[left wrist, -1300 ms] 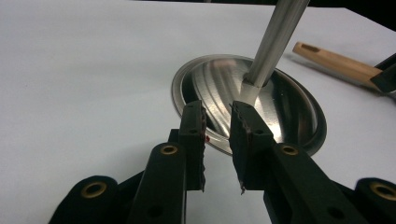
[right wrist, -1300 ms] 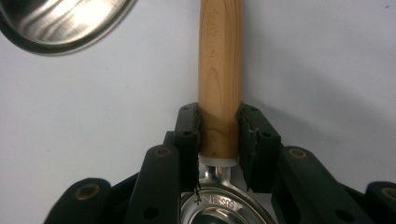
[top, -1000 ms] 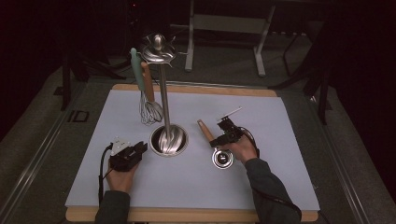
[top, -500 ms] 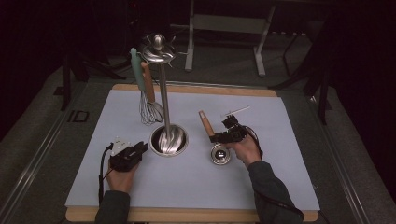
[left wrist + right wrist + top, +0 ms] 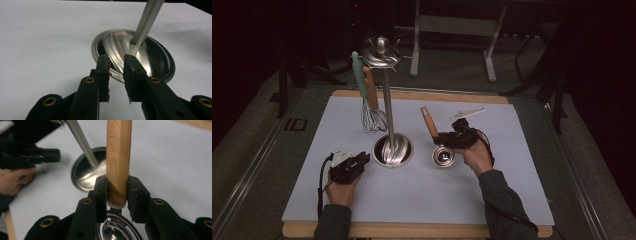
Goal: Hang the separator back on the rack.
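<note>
A steel utensil stand has a round dished base (image 5: pixel 393 150), a tall pole (image 5: pixel 387 105) and a hooked crown (image 5: pixel 381 50). A whisk (image 5: pixel 373 117) hangs from the crown beside a teal handle (image 5: pixel 358 75) and a wooden one. My right gripper (image 5: pixel 439 137) is shut on the wooden handle (image 5: pixel 118 157) of a steel ladle, low on the handle. The handle stands nearly upright, and the ladle's bowl (image 5: pixel 443 156) hangs just over the mat. My left gripper (image 5: pixel 117 65) is open, its tips at the near rim of the base (image 5: pixel 150 57) with nothing pinched.
A pale mat (image 5: pixel 412 200) covers a wooden board (image 5: pixel 412 231) on the table. Dark floor and grey frame legs (image 5: pixel 452 25) lie beyond the far edge. The person's left hand (image 5: pixel 15 180) holds the other gripper by the stand base (image 5: pixel 85 177).
My right gripper has risen and drifted slightly toward the stand, carrying the ladle with it. Its bowl has come up off the mat. The left gripper has stayed where it was.
</note>
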`<state>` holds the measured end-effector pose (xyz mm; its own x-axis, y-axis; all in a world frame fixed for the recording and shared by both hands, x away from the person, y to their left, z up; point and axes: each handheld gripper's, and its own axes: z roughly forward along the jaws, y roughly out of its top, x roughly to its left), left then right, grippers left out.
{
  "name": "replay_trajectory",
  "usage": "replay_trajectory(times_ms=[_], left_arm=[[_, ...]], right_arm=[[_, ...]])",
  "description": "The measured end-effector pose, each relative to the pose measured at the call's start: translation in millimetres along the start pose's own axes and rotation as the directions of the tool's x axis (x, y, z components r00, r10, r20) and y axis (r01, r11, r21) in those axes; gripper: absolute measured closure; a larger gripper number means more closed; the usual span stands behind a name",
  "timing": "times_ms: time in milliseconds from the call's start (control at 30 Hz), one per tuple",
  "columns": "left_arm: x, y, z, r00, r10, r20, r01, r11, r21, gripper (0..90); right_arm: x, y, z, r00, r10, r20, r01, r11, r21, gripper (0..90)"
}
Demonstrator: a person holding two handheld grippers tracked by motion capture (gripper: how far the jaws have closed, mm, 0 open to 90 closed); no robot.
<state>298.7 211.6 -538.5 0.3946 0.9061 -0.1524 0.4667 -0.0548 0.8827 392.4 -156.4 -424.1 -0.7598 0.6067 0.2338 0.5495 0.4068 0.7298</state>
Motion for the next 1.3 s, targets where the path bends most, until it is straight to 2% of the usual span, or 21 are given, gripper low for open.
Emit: replay_trajectory(times_ms=[133,200,233,300,333,433,533,767,967,1100,1300], left_arm=[[0.0,-0.1,0.1,1.0,0.001,0.0,-0.001,1.0,0.0,74.8],[-0.1,-0.1,0.1,1.0,0.0,0.0,0.0,1.0,0.0,74.8],[-0.2,-0.1,0.2,1.0,0.0,0.0,0.0,1.0,0.0,74.8],[-0.2,0.0,0.1,1.0,0.001,0.0,-0.001,1.0,0.0,74.8],[-0.3,0.0,0.2,1.0,0.001,0.0,-0.001,1.0,-0.001,74.8],[-0.5,-0.1,0.2,1.0,0.001,-0.001,-0.001,1.0,0.001,74.8],[-0.7,-0.2,0.2,1.0,0.003,-0.001,-0.003,1.0,0.0,74.8],[-0.7,-0.1,0.3,1.0,0.004,-0.001,-0.004,1.0,0.001,74.8],[-1.1,-0.2,0.3,1.0,0.006,-0.003,-0.006,1.0,0.0,74.9],[-1.1,-0.1,0.3,1.0,0.006,-0.003,-0.006,1.0,0.0,74.8],[-1.2,-0.1,0.4,1.0,0.008,-0.003,-0.008,1.0,0.001,74.9]], right_arm=[[4.7,7.5,-9.7,0.9972,-0.066,-0.034,0.064,0.996,-0.056,71.2],[4.7,7.5,-9.7,0.9972,-0.066,-0.034,0.064,0.996,-0.056,71.2],[8.8,12.1,-14.8,0.9936,-0.104,-0.044,0.1,0.992,-0.081,71.2],[10.3,13.8,-16.5,0.9922,-0.115,-0.048,0.11,0.99,-0.091,71.2],[13.2,17.0,-19.7,0.9897,-0.131,-0.057,0.124,0.986,-0.112,71.2],[15.5,19.5,-22.3,0.9873,-0.142,-0.072,0.131,0.982,-0.137,71.2],[20.3,24.4,-26.6,0.983,-0.163,-0.085,0.145,0.973,-0.181,71.2],[28.4,36.1,-36.6,0.9745,-0.189,-0.121,0.156,0.958,-0.24,71.3],[33.6,45.3,-45.0,0.9636,-0.216,-0.157,0.165,0.944,-0.287,71.2],[36.0,50.9,-50.5,0.9519,-0.236,-0.196,0.166,0.933,-0.319,71.2],[43.0,59.8,-59.5,0.9443,-0.256,-0.207,0.173,0.921,-0.348,71.2]])
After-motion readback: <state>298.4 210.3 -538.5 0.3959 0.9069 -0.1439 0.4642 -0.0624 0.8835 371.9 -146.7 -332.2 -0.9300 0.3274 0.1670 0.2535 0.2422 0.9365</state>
